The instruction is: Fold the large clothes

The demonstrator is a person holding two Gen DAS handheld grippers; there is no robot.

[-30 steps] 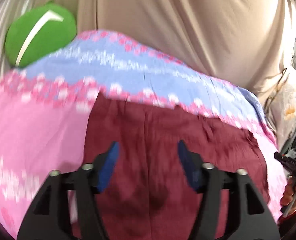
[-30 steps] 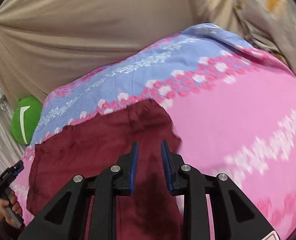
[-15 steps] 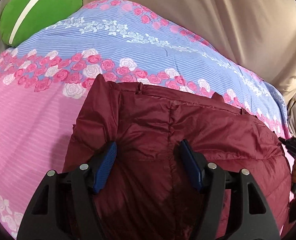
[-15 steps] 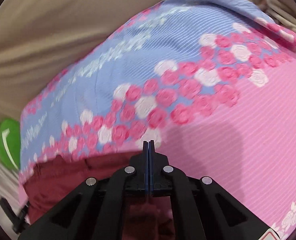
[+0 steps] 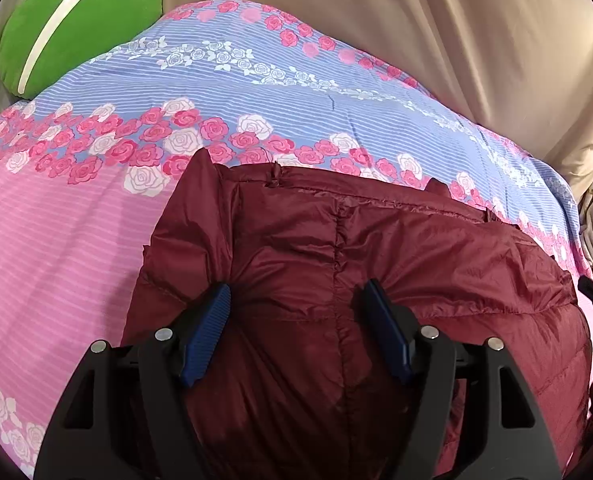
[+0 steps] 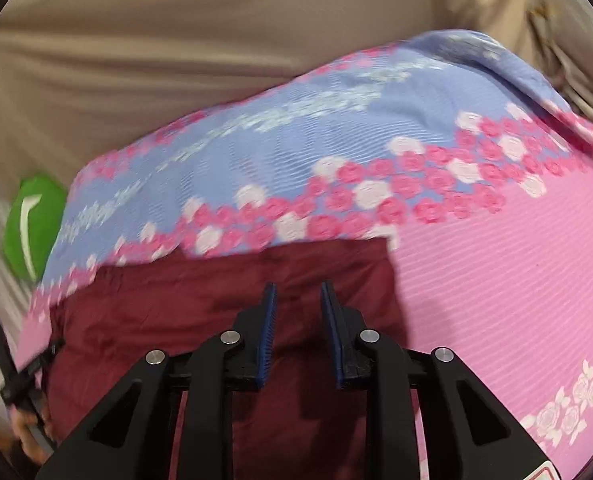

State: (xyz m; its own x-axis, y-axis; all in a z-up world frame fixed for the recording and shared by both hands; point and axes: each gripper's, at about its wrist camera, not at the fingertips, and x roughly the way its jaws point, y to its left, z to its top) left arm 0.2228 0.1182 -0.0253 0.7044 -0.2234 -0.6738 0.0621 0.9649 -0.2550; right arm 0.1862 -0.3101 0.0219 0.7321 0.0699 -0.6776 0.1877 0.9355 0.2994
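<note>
A dark red quilted jacket (image 5: 336, 264) lies flat on a bed covered by a pink and blue rose-print sheet (image 5: 76, 232). My left gripper (image 5: 298, 296) is open, its blue pads resting on the jacket's middle, with puffy fabric bulging between them. In the right wrist view the jacket (image 6: 156, 312) lies below and to the left. My right gripper (image 6: 298, 292) is open with a narrow gap, over the jacket's right part near its far edge; nothing is between its pads.
A green cushion (image 5: 76, 20) sits at the bed's far left corner, also in the right wrist view (image 6: 32, 224). Beige curtain (image 5: 456, 32) hangs behind the bed. The other gripper's handle shows at each frame's edge (image 6: 12, 380).
My right gripper was shut half a second ago and has opened a little and drawn back over the jacket. My left gripper has stayed open on the jacket, pressing in slightly.
</note>
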